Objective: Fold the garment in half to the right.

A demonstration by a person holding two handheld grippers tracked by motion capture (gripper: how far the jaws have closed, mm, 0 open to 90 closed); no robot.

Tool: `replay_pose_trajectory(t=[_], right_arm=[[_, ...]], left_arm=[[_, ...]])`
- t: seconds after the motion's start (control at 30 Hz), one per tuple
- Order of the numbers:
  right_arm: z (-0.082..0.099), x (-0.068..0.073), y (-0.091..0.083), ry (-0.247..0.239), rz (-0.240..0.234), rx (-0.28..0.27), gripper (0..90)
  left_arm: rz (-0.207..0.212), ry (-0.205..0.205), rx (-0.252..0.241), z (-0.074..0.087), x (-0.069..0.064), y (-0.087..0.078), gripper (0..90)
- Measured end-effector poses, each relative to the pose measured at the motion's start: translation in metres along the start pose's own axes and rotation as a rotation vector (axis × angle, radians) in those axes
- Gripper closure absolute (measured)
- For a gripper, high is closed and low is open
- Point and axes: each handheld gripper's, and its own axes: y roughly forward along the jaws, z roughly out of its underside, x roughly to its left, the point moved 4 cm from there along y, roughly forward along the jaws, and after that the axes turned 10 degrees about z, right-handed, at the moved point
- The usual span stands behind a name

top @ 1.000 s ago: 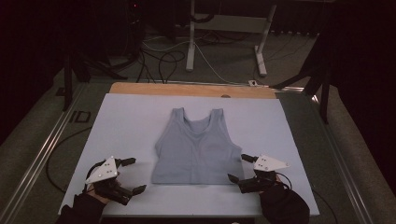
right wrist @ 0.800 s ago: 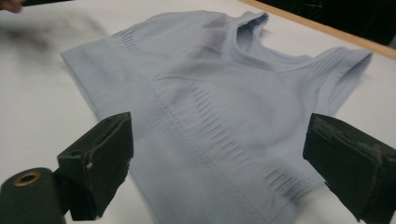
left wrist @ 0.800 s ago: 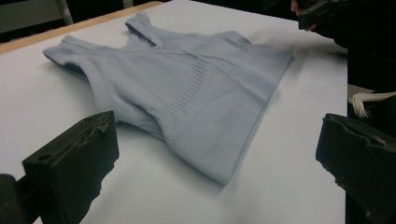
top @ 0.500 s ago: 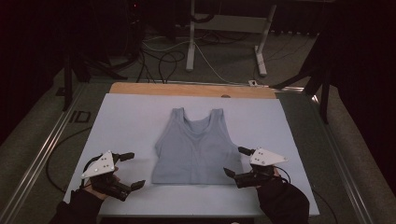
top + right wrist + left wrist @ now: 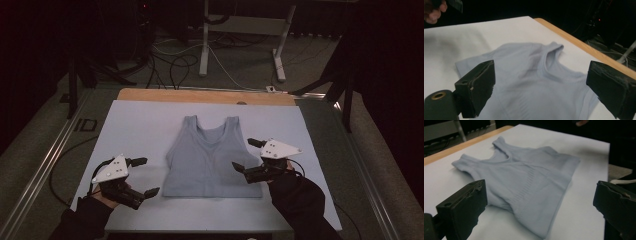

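Two tongs flank one garment, and from the high view the layout makes sense: the top (image 5: 212, 159) lies flat in the middle of the surface (image 5: 140, 125), straps toward the far wooden edge and hem toward me, spread out so both sides are reachable. My left tongs (image 5: 142, 176) sit off the lower left corner of the top, apart from it, jaws wide and holding nothing. My right tongs (image 5: 247, 155) are just at its right side, over or beside the edge, also wide open and empty; I judge each hand is lined up to take its own side. From the left gripper view, the top (image 5: 524, 185) lies ahead between my spread jaws, its near hem corner closest, the cloth not touched. From the right gripper view, the top (image 5: 531, 82) spans the gap between my open jaws, neckline on the far side; whether the jaws touch the fabric I cannot tell.
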Motion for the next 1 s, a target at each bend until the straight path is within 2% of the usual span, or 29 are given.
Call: replay_pose_trajectory(t=[0.1,0.13,0.23,0.33,0.4,0.53,0.67,0.8,1.0], right_arm=[[-0.008,-0.002,0.008,-0.002,-0.002,-0.013,8.7],[-0.011,-0.003,0.011,0.004,-0.006,-0.016,8.7],[-0.015,-0.004,0.017,0.009,-0.011,-0.017,8.7],[-0.020,-0.005,0.025,0.003,-0.013,-0.018,8.7],[-0.027,-0.006,0.038,-0.007,-0.019,-0.010,8.8],[-0.034,-0.007,0.047,-0.012,-0.024,-0.014,8.8],[-0.041,-0.008,0.064,-0.015,-0.027,-0.011,8.7],[-0.043,-0.006,0.079,-0.014,-0.037,-0.001,8.7],[-0.047,-0.003,0.100,0.000,-0.049,0.009,8.7]], left_arm=[[-0.015,0.002,0.006,-0.002,0.000,0.001,0.4],[-0.032,-0.008,0.012,-0.005,0.001,0.001,0.4],[-0.041,-0.009,0.017,-0.008,0.001,0.001,0.4],[-0.060,-0.009,0.030,-0.011,0.002,0.002,0.4],[-0.078,-0.014,0.036,-0.014,0.002,0.004,0.4],[-0.095,-0.023,0.037,-0.016,0.003,0.006,0.4],[-0.143,-0.021,0.053,-0.018,0.003,0.010,0.4],[-0.139,-0.007,0.054,-0.019,0.001,0.015,0.4],[-0.129,-0.014,0.076,-0.017,0.001,0.024,0.4]])
